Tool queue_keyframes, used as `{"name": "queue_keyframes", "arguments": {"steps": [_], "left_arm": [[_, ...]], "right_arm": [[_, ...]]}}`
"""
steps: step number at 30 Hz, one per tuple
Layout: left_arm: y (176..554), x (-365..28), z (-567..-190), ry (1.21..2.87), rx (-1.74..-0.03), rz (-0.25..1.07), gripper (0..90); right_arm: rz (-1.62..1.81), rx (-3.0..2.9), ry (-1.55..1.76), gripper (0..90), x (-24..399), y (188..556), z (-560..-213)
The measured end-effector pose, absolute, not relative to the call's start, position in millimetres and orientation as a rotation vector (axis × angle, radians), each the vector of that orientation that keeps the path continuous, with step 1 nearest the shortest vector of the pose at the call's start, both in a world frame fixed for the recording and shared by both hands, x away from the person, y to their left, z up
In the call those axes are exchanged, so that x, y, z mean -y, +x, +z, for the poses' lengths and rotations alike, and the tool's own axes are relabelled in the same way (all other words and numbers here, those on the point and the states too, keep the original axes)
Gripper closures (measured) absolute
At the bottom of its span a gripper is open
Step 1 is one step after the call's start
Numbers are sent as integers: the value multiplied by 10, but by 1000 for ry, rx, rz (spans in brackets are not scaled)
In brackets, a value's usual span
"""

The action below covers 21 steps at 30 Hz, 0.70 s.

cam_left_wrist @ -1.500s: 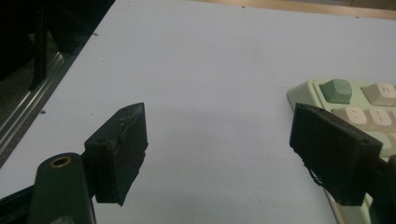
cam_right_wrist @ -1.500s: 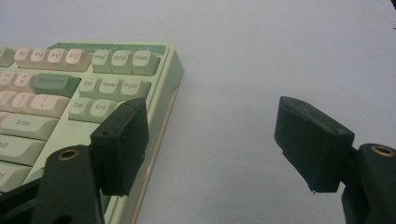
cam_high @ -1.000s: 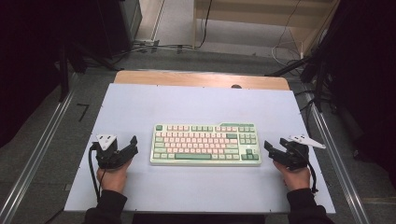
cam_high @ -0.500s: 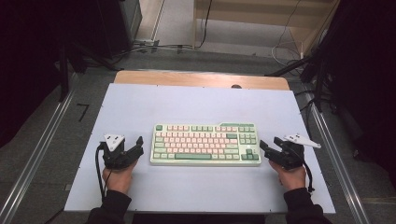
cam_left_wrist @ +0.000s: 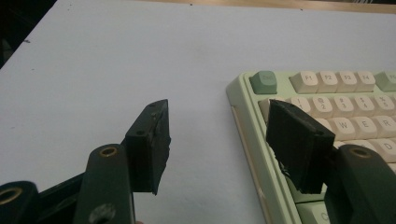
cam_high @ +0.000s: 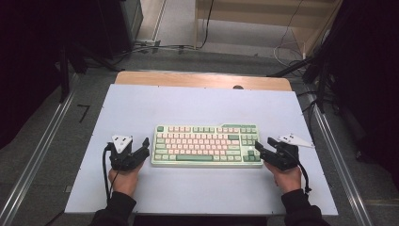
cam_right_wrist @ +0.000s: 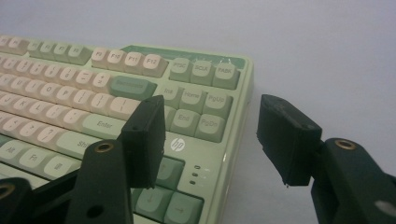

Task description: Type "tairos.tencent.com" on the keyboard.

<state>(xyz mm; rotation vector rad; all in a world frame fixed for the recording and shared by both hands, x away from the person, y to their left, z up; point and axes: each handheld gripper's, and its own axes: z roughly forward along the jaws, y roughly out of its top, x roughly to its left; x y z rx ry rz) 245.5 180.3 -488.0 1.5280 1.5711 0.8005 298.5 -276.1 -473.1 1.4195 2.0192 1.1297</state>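
A green-and-cream HP keyboard point(cam_high: 207, 145) lies flat near the front middle of a pale table point(cam_high: 197, 101), flanked by two hand-held grippers. The left gripper point(cam_left_wrist: 217, 142) straddles its left edge and the right gripper point(cam_right_wrist: 210, 140) its right edge. Both sets of jaws have just been closing yet stand apart, the pads not pressing the case.

both forearms reach in from the near edge, dark sleeves at the wrists. the left gripper point(cam_high: 143, 149) and right gripper point(cam_high: 261, 148) are held low, pointing inward toward each other, their jaws apart and just closing, nothing pressed between the pads.
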Motion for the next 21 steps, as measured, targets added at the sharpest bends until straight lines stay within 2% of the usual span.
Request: {"name": "queue_keyframes", "arguments": {"steps": [11,21], "left_arm": [[2476,-1760,-4863,1531,-1540,782,524],[2531,-1612,-4840,1560,-1500,768,562]], "right_arm": [[1155,-2044,1382,554,2655,2975,-4724],[1166,-2063,1362,593,2559,2983,-4710]]}}
